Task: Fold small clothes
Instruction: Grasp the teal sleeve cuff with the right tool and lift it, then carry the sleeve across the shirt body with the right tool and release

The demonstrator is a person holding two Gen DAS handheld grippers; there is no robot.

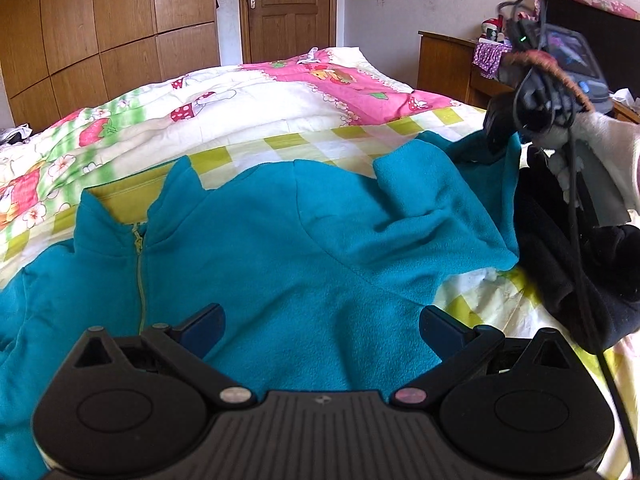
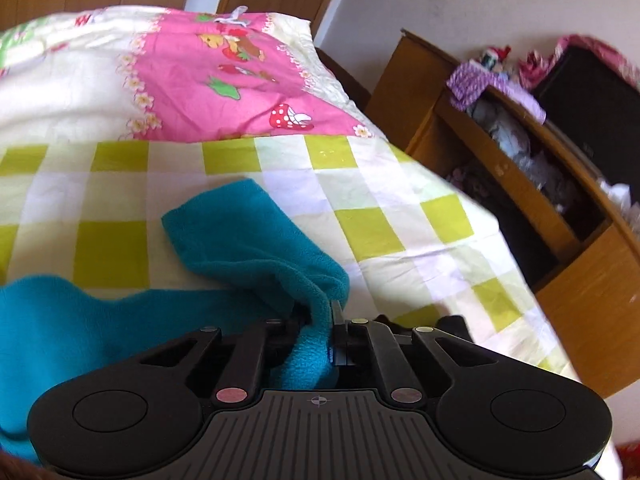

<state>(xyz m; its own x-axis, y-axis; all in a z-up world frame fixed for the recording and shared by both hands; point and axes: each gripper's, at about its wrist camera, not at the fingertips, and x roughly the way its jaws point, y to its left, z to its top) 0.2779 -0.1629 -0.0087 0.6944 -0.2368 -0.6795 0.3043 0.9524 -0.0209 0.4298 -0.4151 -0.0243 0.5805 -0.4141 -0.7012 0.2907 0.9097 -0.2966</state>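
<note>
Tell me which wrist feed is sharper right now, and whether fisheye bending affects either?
Left wrist view: crisp on the teal fleece jacket, wardrobe panels bowed. Right wrist view: softer, motion-blurred toward the wooden shelf, which curves strongly.

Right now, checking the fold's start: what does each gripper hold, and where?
Right gripper pinches the teal fleece jacket's sleeve; left gripper is open, holding nothing.

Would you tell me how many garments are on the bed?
1: a teal fleece spread on the near bed, zip at left; others may be hidden.
</note>
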